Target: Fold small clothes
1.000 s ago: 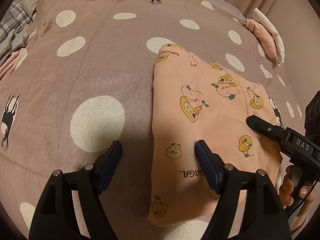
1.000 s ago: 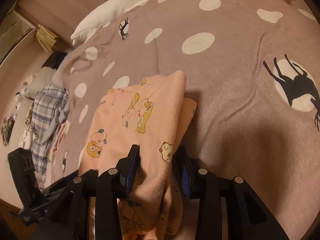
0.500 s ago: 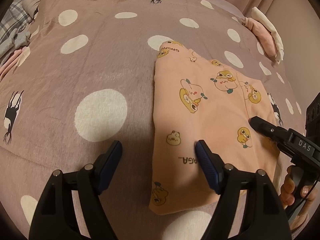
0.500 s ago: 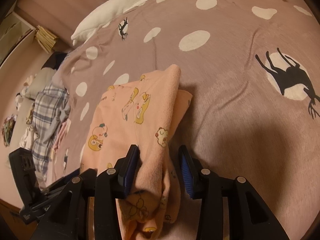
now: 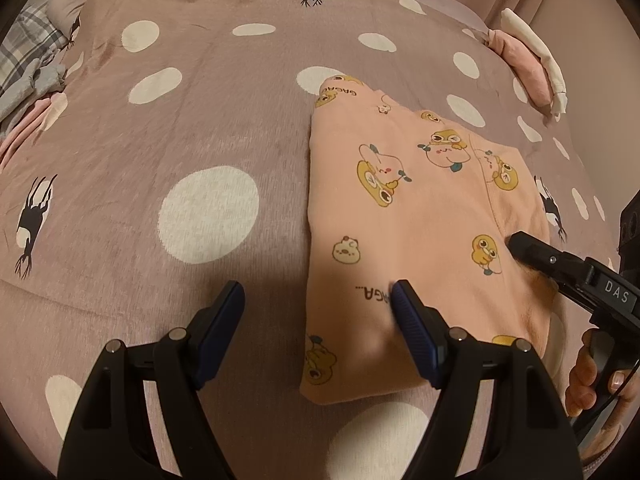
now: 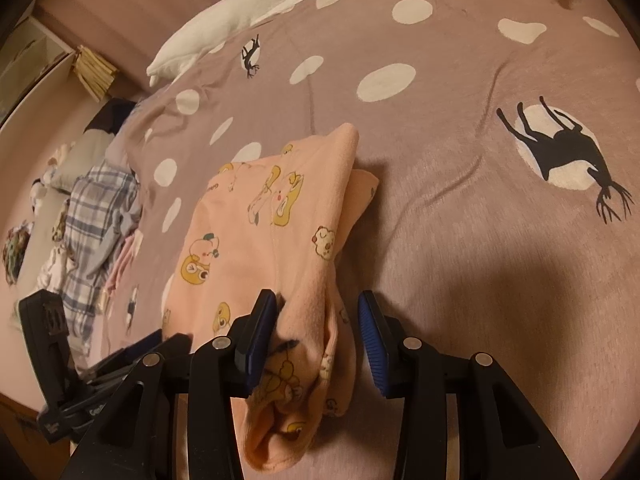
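Note:
A peach garment [image 5: 420, 216] printed with cartoon animals lies folded on the dotted mauve bedspread [image 5: 192, 128]. My left gripper [image 5: 316, 300] hangs open just above it; its right finger is over the garment's near left part and its left finger is over bare bedspread. In the right wrist view the garment's [image 6: 260, 240] thick folded edge runs between the jaws of my right gripper [image 6: 316, 320]. The cloth leans on the left pad [image 6: 262, 320], and a gap shows before the right pad [image 6: 370, 324]. A hand holds that gripper's handle at the right edge of the left wrist view.
Plaid clothes [image 6: 96, 216] lie in a heap at the bed's left side. A pink and white folded pile [image 5: 528, 60] sits at the far right. A white pillow [image 6: 224, 28] lies at the head of the bed. Bare bedspread stretches right of the garment [image 6: 480, 220].
My right gripper's jaws have widened and let go of the folded edge, which now sags loosely between them. The left gripper has stayed open and hardly moved.

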Demonstrator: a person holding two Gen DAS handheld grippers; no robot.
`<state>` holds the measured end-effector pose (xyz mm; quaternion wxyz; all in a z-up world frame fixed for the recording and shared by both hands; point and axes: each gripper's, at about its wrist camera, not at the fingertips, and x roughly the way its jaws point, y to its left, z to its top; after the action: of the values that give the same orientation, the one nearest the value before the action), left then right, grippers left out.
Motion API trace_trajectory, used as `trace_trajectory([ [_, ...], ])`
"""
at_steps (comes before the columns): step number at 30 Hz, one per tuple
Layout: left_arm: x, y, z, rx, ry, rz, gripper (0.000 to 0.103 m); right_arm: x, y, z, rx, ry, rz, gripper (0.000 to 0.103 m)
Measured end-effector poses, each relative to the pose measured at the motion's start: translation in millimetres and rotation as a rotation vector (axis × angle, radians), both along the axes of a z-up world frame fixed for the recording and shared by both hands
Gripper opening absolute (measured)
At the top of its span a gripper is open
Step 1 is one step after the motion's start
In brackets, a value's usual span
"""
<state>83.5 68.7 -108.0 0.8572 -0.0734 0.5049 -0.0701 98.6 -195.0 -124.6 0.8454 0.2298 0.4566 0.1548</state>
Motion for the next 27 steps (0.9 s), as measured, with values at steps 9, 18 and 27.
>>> trace_trajectory([
  [9, -3, -1, 0, 0.010, 0.007, -0.001, 0.076, -6, 3, 1, -0.008, 0.000, 0.002, 0.042],
  [18, -8, -2, -1, 0.017, 0.011, -0.001, 0.076, -13, 6, 2, -0.021, -0.001, 0.012, 0.042],
  [27, -12, -3, -3, 0.026, 0.014, -0.001, 0.076, -19, 10, 3, -0.052, -0.011, 0.026, 0.042],
])
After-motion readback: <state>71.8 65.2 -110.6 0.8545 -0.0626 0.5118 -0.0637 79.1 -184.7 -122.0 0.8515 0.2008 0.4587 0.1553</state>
